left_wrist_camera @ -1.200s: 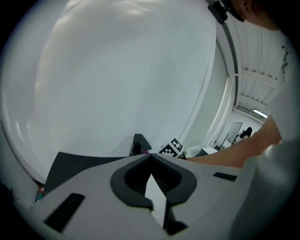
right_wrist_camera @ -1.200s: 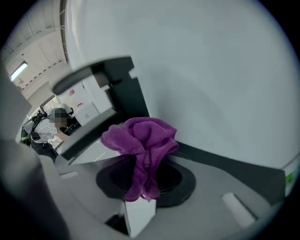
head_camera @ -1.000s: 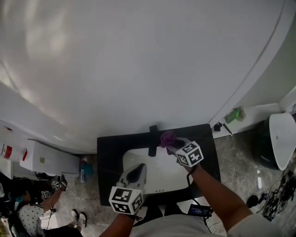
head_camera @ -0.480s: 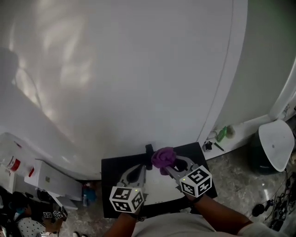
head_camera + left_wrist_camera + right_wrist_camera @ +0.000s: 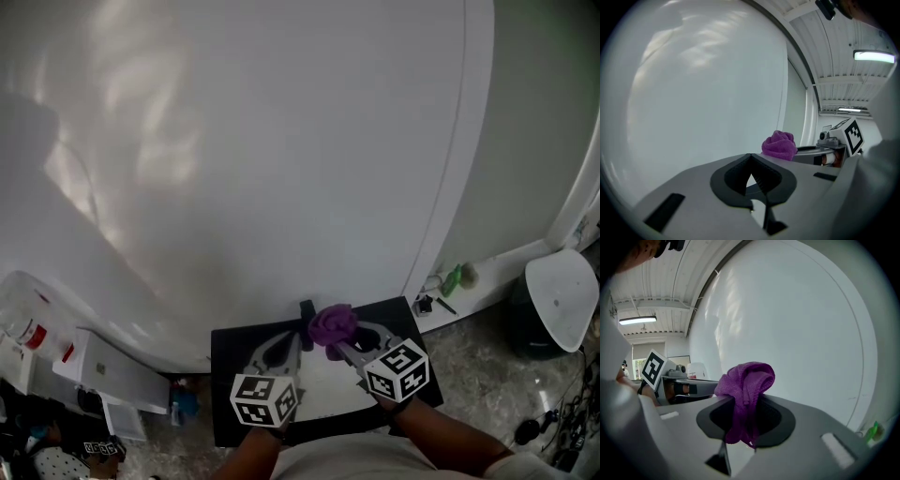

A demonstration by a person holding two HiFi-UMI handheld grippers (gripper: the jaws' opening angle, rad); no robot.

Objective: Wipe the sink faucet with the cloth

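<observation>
Where the head view looks down: black faucet [image 5: 306, 321] at the rear of the bench [image 5: 225, 375]; purple cloth [image 5: 333, 324] just right of the faucet, bunched in the right hand-held gripper [image 5: 343, 343]; left hand-held gripper [image 5: 279, 352] just left of the faucet.
Left gripper view: jaws pressed together, nothing between.
Right gripper view: jaws clenched on the cloth.

Crumpled purple terry cloth [image 5: 745, 380], solid purple all over. Grey plastic right gripper [image 5: 740, 425], black fingers [image 5: 777, 420]. Left gripper [image 5: 751, 171] same grey/black. Marker cubes [image 5: 397, 367]: black-and-white squares. Matte black tabletop [image 5: 230, 375], white sink basin [image 5: 323, 377], black faucet [image 5: 305, 311].
</observation>
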